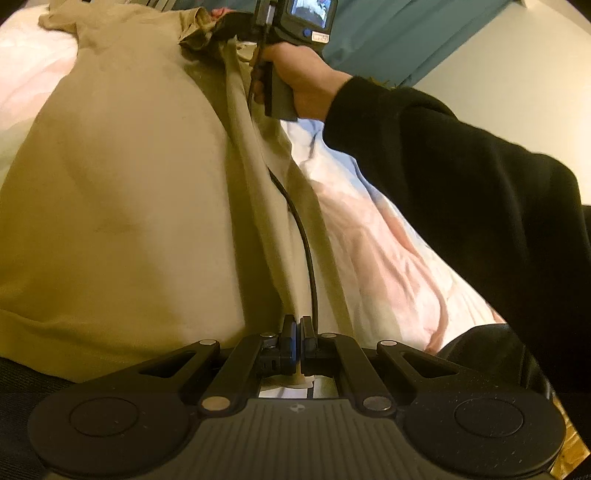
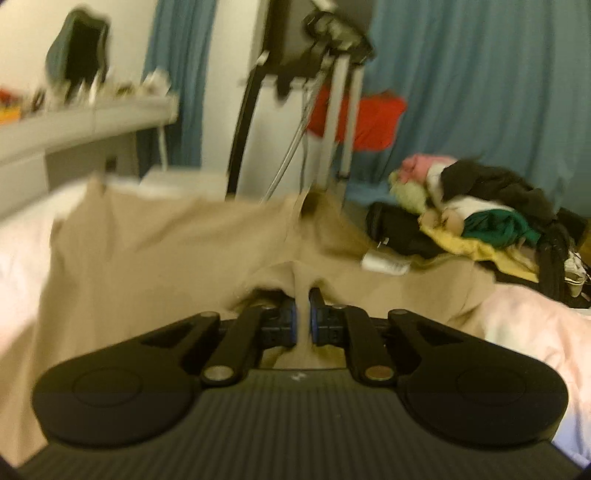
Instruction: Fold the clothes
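Note:
A large beige garment [image 1: 122, 177] lies spread over the bed, with a long fold running down its right side. My left gripper [image 1: 297, 328] is shut on the near end of that fold, and cloth shows between its pads. At the far end a hand in a black sleeve [image 1: 443, 166] holds my right gripper [image 1: 227, 27], whose tips are buried in bunched cloth. In the blurred right wrist view, my right gripper [image 2: 303, 314] is shut on a pinched ridge of the beige garment [image 2: 166, 236]. A white label [image 2: 384, 264] lies on the cloth beyond it.
Pink and white bedding [image 1: 369, 229] lies under the garment. A black cable [image 1: 306, 251] trails across the cloth. A pile of mixed clothes [image 2: 480, 206] sits at the right, a metal stand [image 2: 332, 110] and blue curtain [image 2: 480, 92] behind, a shelf [image 2: 92, 118] at left.

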